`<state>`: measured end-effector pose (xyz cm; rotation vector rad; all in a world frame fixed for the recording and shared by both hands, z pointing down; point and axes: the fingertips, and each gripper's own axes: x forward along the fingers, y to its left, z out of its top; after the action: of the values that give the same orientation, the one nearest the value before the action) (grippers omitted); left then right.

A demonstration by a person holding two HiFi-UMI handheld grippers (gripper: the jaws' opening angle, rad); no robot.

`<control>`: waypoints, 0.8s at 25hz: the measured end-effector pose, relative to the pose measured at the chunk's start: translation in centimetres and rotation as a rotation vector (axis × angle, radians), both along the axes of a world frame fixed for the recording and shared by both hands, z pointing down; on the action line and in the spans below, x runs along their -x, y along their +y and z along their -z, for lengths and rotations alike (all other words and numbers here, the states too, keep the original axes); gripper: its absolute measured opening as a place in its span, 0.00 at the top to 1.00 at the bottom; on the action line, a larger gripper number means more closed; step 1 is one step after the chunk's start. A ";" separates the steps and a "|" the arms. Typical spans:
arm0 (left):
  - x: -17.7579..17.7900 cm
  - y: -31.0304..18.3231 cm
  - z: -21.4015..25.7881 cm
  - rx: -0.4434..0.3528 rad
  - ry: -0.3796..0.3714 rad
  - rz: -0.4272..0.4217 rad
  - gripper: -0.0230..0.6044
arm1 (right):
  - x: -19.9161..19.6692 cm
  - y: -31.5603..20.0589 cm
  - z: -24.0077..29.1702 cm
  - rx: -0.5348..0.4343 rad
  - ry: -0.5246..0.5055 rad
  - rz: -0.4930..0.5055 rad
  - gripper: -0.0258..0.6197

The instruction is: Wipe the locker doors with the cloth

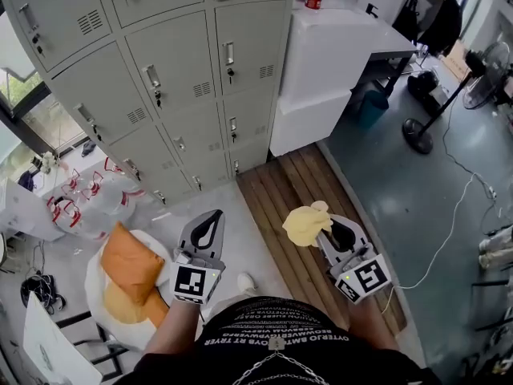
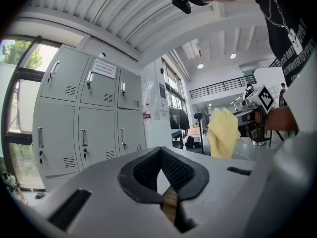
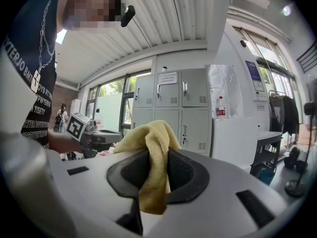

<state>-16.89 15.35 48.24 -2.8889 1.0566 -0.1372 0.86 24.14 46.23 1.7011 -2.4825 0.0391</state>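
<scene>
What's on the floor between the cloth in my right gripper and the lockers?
Only bare wooden floor planks lie between the cloth and the lockers, as the head view shows.

Smooth, matt painted metal is seen on the pale grey locker doors [image 1: 172,62]. Nubbly terry is shown by the yellow cloth [image 1: 306,224]. The brown slatted floor panel [image 1: 280,191] is made of wood.
</scene>
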 end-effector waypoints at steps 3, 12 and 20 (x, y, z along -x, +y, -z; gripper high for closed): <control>0.2 -1.7 0.3 -0.012 0.008 -0.013 0.96 | 0.4 -1.9 0.3 -0.006 0.011 -0.003 0.84; 0.6 -4.8 1.1 -0.042 0.030 -0.064 0.96 | 1.9 -5.2 1.4 -0.034 0.035 -0.014 0.84; 0.1 -4.5 0.3 -0.013 0.027 -0.088 0.96 | 0.7 -4.8 1.2 -0.016 0.036 -0.046 0.84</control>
<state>-16.96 10.87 47.94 -2.9273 0.9293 -0.0870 0.17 19.32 45.07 1.7491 -2.4249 -0.0062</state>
